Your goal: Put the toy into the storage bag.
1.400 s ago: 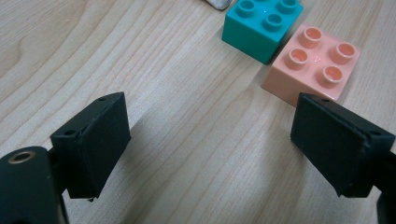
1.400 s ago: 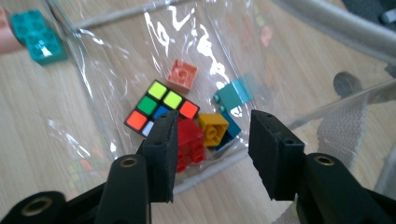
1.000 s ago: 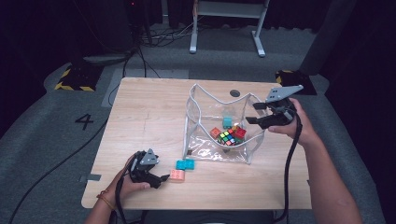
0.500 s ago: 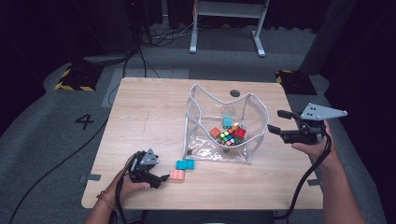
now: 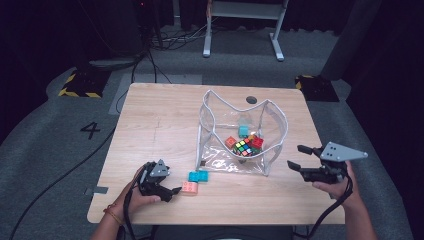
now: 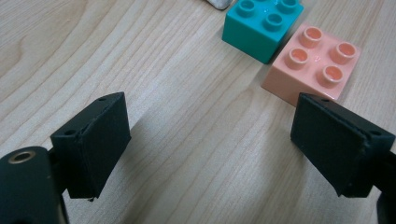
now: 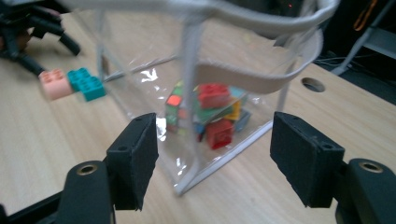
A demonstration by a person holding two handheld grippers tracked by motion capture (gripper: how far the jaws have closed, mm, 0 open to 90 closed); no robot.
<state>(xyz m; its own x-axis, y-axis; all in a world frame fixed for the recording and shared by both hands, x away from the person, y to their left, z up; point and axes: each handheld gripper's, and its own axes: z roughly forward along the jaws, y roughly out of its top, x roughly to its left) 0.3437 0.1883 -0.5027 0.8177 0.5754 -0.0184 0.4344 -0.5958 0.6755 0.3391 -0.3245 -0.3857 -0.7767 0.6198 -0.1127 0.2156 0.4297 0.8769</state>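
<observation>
Right claw (image 5: 299,157) has dropped beside the clear bag (image 5: 242,135), open like the left claw (image 5: 172,192).

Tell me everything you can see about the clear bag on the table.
The clear bag is a boxy pouch of see-through plastic with pale grey piping and a sagging open rim. It stands upright on the wooden table, right of centre. Inside lie a colour cube and red, teal and orange bricks. Nothing grips it; a teal brick lies just beside its front corner.
</observation>
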